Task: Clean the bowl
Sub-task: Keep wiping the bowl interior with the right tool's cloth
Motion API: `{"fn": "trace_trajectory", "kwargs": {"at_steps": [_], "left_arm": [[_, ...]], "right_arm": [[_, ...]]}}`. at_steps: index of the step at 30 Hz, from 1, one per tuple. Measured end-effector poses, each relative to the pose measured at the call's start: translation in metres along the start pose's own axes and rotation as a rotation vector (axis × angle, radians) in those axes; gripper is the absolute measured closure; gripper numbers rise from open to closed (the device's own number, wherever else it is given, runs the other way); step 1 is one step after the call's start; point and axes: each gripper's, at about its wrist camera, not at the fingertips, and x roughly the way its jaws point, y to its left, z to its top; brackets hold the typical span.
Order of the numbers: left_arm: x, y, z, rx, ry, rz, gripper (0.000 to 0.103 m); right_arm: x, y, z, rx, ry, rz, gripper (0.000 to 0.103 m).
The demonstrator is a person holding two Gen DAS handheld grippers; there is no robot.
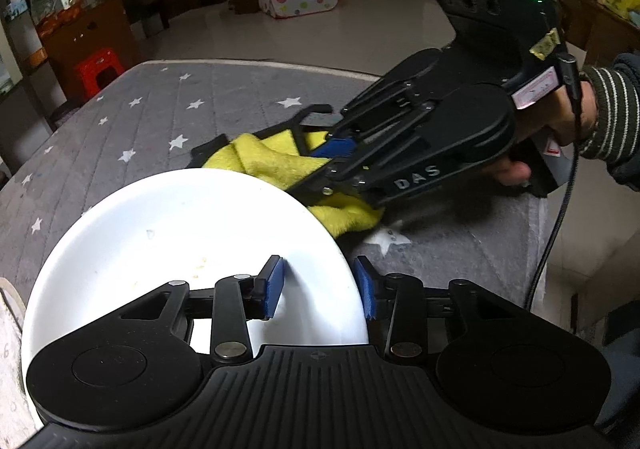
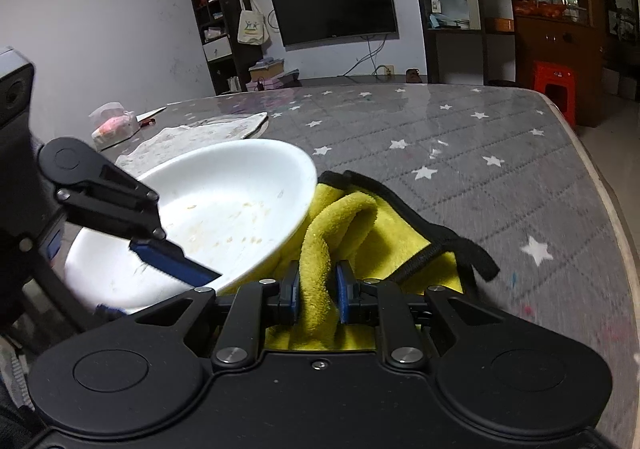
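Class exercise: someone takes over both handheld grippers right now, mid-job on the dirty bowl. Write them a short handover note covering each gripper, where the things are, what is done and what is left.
Left gripper: straddles the near rim of the white bowl, one pad inside, one outside; bowl looks tipped up toward the cloth side.
Right gripper: shut on a fold of the yellow cloth, which is bunched on the grey starred table cover against the bowl's outside.
Done: bowl held, cloth gripped.
Left: food specks remain inside the bowl; the cloth is not yet in it. Probably bring the cloth in and wipe.
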Motion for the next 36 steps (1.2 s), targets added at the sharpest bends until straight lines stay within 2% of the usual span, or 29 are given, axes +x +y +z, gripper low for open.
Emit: {"fn": "trace_trajectory", "kwargs": {"at_steps": [10,16,28,36], "left_arm": [[-0.009,0.001,-0.013,0.048,0.005,-0.069,0.07],[-0.011,0.002,-0.018,0.06,0.012,-0.09,0.071],[-0.014,-0.004,-0.022,0.052,0.01,-0.086,0.071],[-0.018,-0.004,-0.022,0.005,0.01,-0.086,0.07]], "right_arm": [[-0.024,0.016,-0.016,-0.015,0.008,0.019,0.083],[-0.01,0.008,-0.005,-0.012,0.005,0.028,0.084],[0.025,-0.012,0.023,-0.017,-0.003,0.023,0.083],[0.03,-0.017,0.021,-0.007,0.005,0.031,0.083]]}}
